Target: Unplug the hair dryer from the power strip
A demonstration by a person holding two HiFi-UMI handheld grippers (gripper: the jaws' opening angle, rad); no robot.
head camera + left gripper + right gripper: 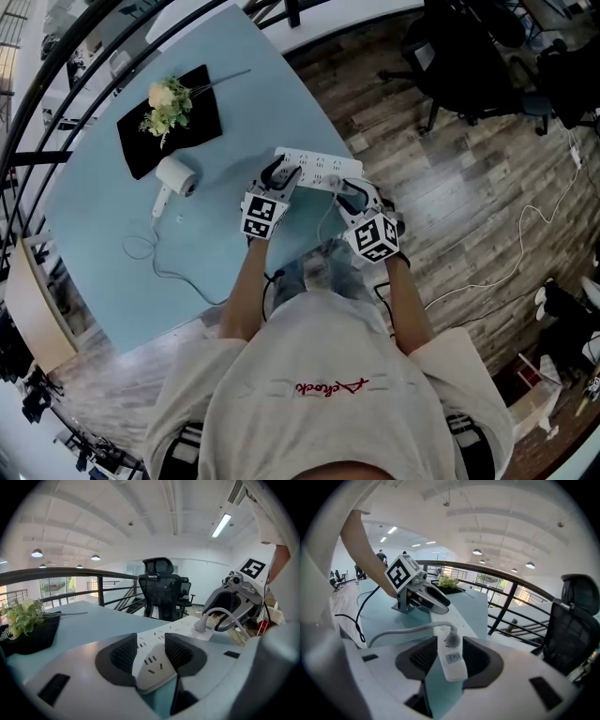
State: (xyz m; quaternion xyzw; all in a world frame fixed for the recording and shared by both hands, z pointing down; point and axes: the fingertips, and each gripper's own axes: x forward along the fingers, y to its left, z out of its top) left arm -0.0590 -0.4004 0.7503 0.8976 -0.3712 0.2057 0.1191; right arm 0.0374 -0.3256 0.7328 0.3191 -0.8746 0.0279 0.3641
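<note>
A white power strip (319, 167) lies near the right edge of the light blue table (103, 234). My left gripper (281, 174) is shut on the strip's left end (154, 665), pads against its sides. At the strip's other end a grey-white plug (452, 641) stands in a socket, its cord (403, 632) bending off to the left. My right gripper (450, 656) is open around that end, the plug between the pads with gaps on both sides. The white hair dryer (174, 178) lies further left on the table, its cord looping toward the near edge.
A black tray (192, 131) with a small flower bunch (167, 105) sits behind the hair dryer. The table's right edge drops to a wooden floor (450, 206). Black office chairs (469, 56) stand beyond it, and a dark railing (70, 573) runs along the table's far side.
</note>
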